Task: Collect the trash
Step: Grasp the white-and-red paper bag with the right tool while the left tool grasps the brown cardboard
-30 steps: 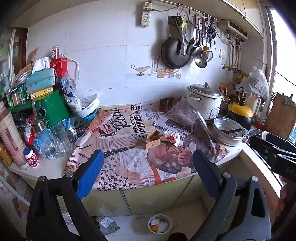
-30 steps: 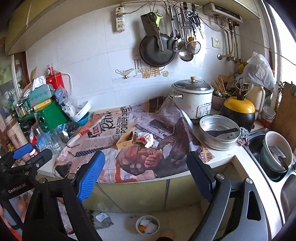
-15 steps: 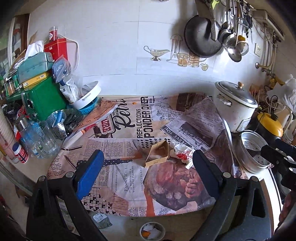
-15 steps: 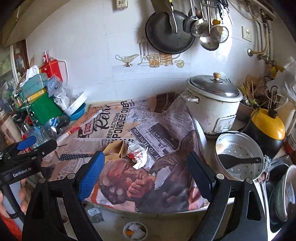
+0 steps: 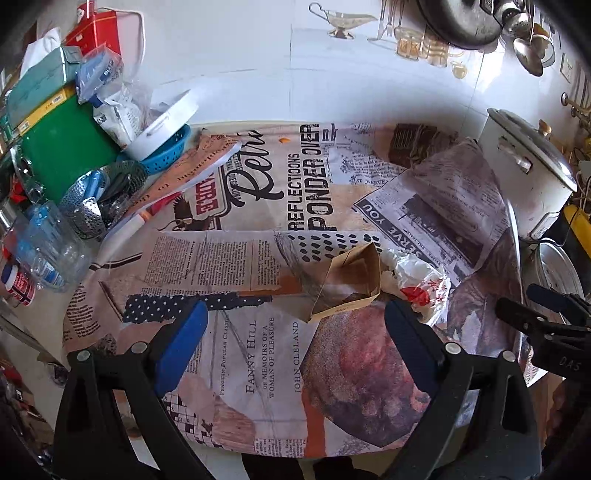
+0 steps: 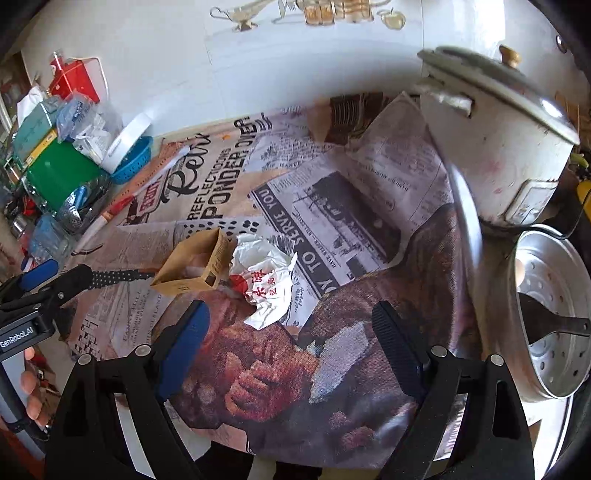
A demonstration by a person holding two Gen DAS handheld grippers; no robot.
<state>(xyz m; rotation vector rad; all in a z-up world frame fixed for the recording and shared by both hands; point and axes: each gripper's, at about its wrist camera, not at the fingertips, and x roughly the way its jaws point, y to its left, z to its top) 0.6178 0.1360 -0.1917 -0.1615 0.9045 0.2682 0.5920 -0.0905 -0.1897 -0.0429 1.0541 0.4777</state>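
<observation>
Both spread wide and empty, left claw and right claw, poised to straddle the open brown cardboard carton and crumpled white-and-red wrapper mid-worktop, touching, toward the front edge.

On the worktop, a paper box lies mid-way, touching a crumpled wrapper on its right. A rice cooker stands far right; a basket sits far left.

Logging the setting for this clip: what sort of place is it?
Most likely a lived-in home kitchen: a white rice cooker and perforated steamer pan stand on a counter covered with newsprint-patterned cloth, and a dark pan hangs on the tiled wall.
</observation>
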